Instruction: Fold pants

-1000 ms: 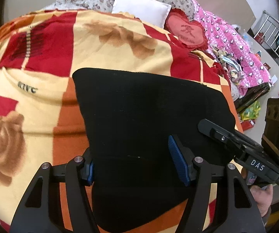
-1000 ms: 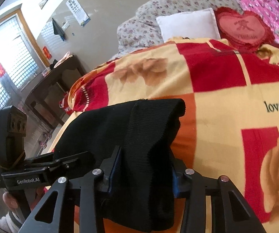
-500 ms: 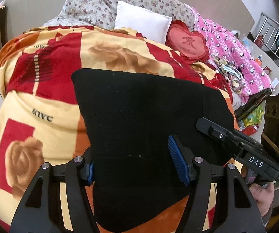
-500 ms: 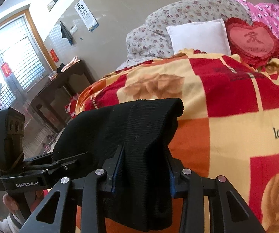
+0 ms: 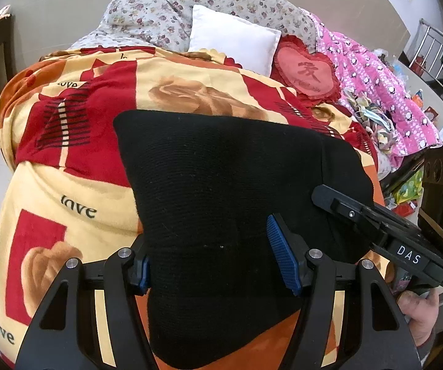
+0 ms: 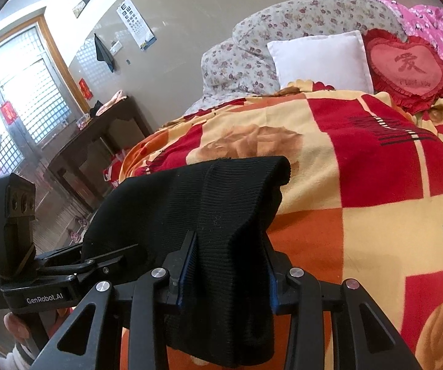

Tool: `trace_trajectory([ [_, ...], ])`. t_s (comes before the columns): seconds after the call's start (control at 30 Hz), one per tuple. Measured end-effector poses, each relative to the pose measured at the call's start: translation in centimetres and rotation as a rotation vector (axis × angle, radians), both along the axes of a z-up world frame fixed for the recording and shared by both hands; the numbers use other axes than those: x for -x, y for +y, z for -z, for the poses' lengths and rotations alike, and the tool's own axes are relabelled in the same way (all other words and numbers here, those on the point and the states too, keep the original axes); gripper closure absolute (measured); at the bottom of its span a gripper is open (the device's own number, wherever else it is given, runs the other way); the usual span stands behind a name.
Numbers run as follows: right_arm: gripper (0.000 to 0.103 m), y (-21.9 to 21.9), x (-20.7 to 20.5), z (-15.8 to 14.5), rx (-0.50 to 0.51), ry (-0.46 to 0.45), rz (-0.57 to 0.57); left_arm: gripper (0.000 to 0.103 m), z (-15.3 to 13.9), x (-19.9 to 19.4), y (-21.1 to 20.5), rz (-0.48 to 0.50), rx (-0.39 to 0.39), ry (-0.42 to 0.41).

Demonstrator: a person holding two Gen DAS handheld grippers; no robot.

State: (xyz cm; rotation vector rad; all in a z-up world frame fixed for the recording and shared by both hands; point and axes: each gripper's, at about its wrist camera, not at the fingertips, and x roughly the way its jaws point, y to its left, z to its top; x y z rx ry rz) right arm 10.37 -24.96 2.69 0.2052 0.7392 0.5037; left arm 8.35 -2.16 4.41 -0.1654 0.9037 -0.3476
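Black pants (image 5: 221, 191) between both tongs

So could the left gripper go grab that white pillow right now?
Probably not yet. The left gripper has black pants between its fingers, and the white pillow lies far across the blanket.

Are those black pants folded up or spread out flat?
Folded: the black pants show a doubled-over rounded edge, layers pinched in the right gripper.

Right hand-held gripper (image 6: 226, 265) clamps black pants (image 6: 209, 209) above patterned blanket (image 6: 360, 191).
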Motion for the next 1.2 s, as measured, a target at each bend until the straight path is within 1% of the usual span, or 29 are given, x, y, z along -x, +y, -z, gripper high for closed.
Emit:
trace_trajectory([
  [0.33,0.066,0.5,-2.6,1.9,-0.004,0.056,-0.003,0.039,1.7,-2.4,0.4,-0.017,-0.003,0.052],
  [0.6,0.066,0.0,-4.8,4.3,-0.012,0.125,0.005,0.039,3.1,-3.8,0.4,-0.022,-0.009,0.086],
  [0.7,0.066,-0.4,-5.5,5.2,-0.023,0.151,0.013,0.039,3.7,-4.3,0.3,-0.027,-0.021,0.092],
  [0.9,0.065,-1.1,-6.8,6.5,-0.041,0.197,0.030,0.039,4.8,-5.4,0.4,-0.055,-0.073,0.102],
  [1.0,0.062,-1.2,-7.2,7.1,-0.037,0.205,0.036,0.039,5.8,-6.1,0.9,-0.065,-0.055,0.135],
  [1.1,0.061,-1.5,-7.1,7.2,-0.051,0.206,0.037,0.039,6.1,-6.2,0.9,-0.066,-0.051,0.137],
  [1.2,0.061,-2.0,-6.9,7.2,-0.071,0.216,0.053,0.035,6.3,-6.4,0.9,-0.063,-0.047,0.147],
])
